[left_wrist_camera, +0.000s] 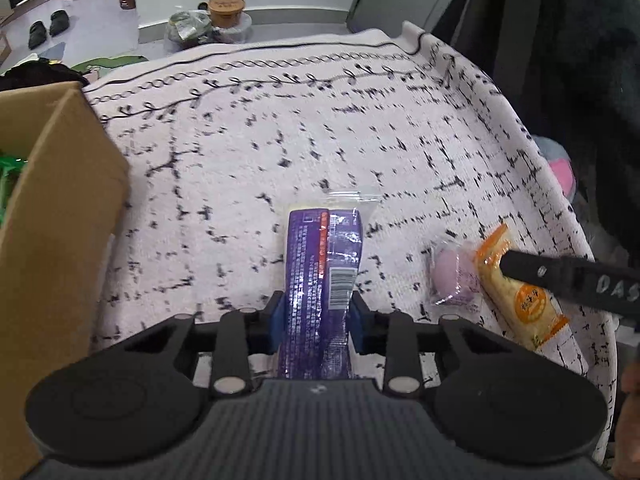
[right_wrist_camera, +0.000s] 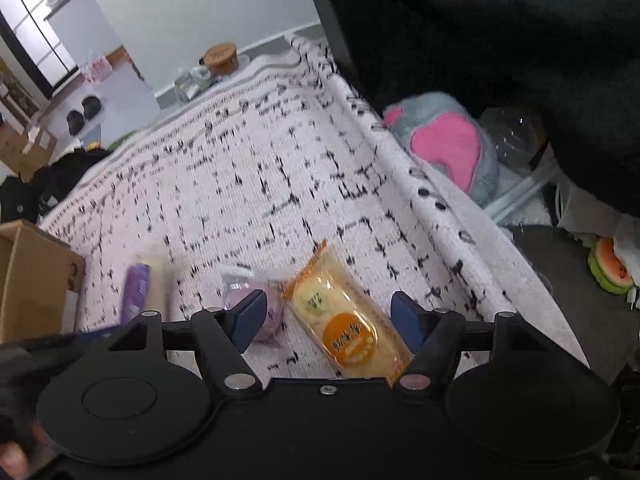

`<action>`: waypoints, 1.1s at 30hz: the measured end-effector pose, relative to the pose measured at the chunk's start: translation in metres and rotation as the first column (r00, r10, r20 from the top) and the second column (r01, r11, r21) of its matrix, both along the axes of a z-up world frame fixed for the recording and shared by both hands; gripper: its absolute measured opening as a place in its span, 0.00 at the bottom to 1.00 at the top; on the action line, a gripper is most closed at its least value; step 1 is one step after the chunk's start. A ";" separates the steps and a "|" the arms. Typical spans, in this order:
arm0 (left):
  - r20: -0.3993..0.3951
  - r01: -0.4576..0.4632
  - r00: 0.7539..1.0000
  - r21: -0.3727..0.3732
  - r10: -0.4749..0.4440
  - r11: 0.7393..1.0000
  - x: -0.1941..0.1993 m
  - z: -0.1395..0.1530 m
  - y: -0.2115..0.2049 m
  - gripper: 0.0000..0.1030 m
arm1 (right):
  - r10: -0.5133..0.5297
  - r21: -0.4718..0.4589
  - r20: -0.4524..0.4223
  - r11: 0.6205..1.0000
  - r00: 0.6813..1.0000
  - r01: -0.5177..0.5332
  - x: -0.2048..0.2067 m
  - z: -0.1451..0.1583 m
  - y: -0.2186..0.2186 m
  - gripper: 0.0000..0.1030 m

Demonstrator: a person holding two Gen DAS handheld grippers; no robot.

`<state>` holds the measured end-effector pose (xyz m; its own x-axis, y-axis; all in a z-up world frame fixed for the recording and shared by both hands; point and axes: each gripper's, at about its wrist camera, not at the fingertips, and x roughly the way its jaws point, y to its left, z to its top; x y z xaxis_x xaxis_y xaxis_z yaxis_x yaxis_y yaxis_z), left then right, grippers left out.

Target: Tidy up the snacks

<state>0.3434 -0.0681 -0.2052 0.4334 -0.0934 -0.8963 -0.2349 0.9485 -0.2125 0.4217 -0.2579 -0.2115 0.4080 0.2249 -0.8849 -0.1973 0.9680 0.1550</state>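
A purple snack packet (left_wrist_camera: 320,272) lies on the patterned white cloth (left_wrist_camera: 280,140), and my left gripper (left_wrist_camera: 318,312) is shut on its near end, blue pads pressing both sides. To its right lie a round pale purple snack in a clear wrapper (left_wrist_camera: 454,274) and an orange cracker packet (left_wrist_camera: 520,300). In the right wrist view my right gripper (right_wrist_camera: 332,320) stands open around the orange cracker packet (right_wrist_camera: 348,320), with gaps on both sides. The purple round snack (right_wrist_camera: 256,300) sits just behind its left pad. The purple packet (right_wrist_camera: 138,292) shows blurred at left.
A cardboard box (left_wrist_camera: 52,220) stands open at the left with green packets inside; its corner (right_wrist_camera: 32,276) shows in the right wrist view. A grey and pink plush toy (right_wrist_camera: 444,148) lies off the cloth's right edge. Jars and a wooden-lidded container (left_wrist_camera: 226,10) sit beyond the far edge.
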 end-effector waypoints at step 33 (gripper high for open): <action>0.001 -0.052 0.999 0.019 0.052 0.998 -0.022 -0.013 0.009 0.54 | 0.017 0.110 -0.033 0.994 0.999 -0.014 -0.024 0.010 0.017 0.34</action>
<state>0.3215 -0.0586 -0.2180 0.4376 -0.0539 -0.8975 -0.2843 0.9387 -0.1949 0.3976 -0.2406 -0.2016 0.3742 0.3271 -0.8677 -0.2052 0.9417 0.2665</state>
